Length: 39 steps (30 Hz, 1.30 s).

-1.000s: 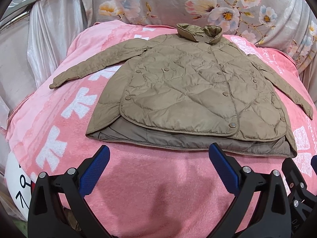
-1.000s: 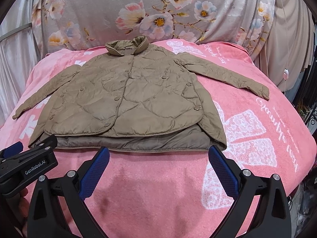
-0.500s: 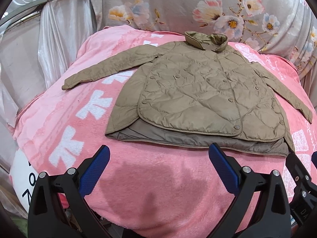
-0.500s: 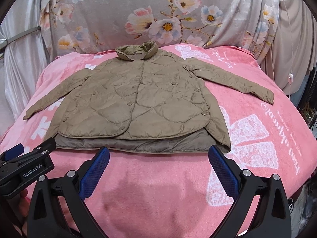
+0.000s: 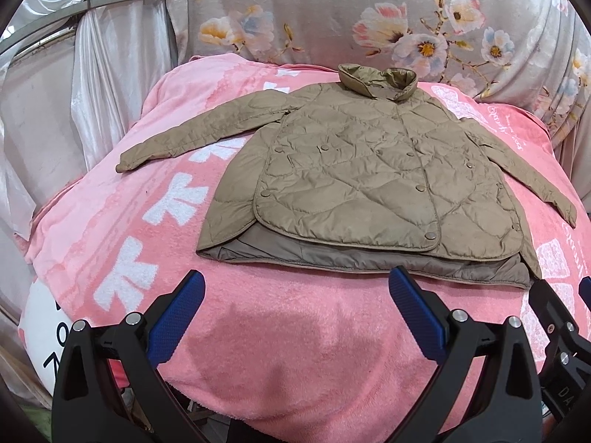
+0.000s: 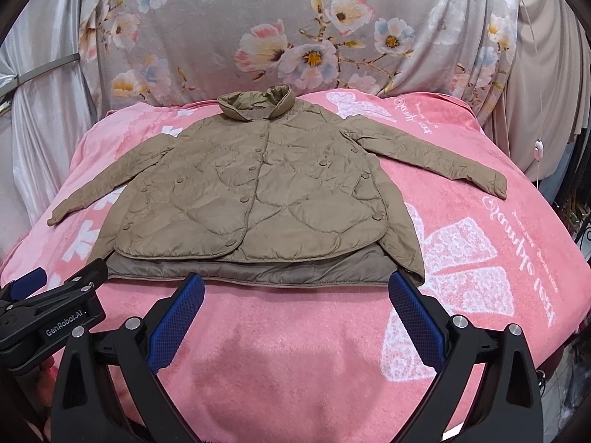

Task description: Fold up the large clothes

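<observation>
Pulling back and up from the bed over the last second, with the khaki quilted jacket [image 5: 373, 181] now sitting smaller and farther off in both wrist views than a moment ago. Lying flat and front-up in the middle of the pink blanket [image 5: 280, 336], collar [image 5: 376, 79] toward the floral drape [image 5: 369, 18], both sleeves stretched out to the sides, front buttoned, darker lining showing as a strip along the near hem. Not shifting at all meanwhile: same spread, same sleeve angles, no crease added. Holding the left gripper [image 5: 293, 312] above the near edge of the blanket, blue pads [image 5: 173, 319] splayed wide apart and pinching nothing. Holding the right gripper [image 6: 295, 312] likewise just short of the hem, pads [image 6: 415, 317] wide apart and empty, with the black body of the left tool showing at the lower left of the right wrist view. Reading this as the starting survey rather than a fold under way: nothing yet folded, whole task still ahead. Probably calling next for reaching out to a sleeve cuff [image 6: 495, 186] or a side edge and bringing it across the body. Watching for slippery padded fabric sliding on the fleece when one layer is lifted, and for the long back hem dragging unevenly.
</observation>
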Motion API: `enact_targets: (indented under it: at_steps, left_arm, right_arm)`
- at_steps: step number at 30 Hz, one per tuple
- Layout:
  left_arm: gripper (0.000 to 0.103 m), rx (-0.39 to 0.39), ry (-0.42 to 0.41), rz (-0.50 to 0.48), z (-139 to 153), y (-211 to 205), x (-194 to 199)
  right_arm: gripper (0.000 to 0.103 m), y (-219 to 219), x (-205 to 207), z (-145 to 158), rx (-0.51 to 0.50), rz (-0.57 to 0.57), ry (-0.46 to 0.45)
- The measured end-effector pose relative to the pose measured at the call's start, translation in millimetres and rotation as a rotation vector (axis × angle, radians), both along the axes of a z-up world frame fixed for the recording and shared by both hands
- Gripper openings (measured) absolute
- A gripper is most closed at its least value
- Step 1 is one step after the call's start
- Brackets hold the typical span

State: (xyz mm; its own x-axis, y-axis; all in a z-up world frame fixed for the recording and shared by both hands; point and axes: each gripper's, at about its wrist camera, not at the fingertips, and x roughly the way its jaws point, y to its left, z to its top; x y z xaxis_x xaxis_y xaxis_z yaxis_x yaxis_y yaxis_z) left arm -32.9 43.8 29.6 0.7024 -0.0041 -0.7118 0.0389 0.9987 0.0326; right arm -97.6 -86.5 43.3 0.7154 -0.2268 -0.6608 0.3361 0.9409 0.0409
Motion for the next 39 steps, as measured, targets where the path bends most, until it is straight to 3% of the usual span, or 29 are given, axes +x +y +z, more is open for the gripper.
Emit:
enact_targets:
  at_steps: [19,39]
  left_arm:
    - [0.097,0.002,0.000,-0.007,2.7,1.5,-1.6]
    - [0.097,0.025,0.048,0.001,-16.0,-5.0,18.0]
  right_arm:
    - [0.098,0.2,-1.7,0.3,0.004,0.003,-0.004]
    - [0.098,-16.0,15.9,-17.4,0.026,-0.002,0.031]
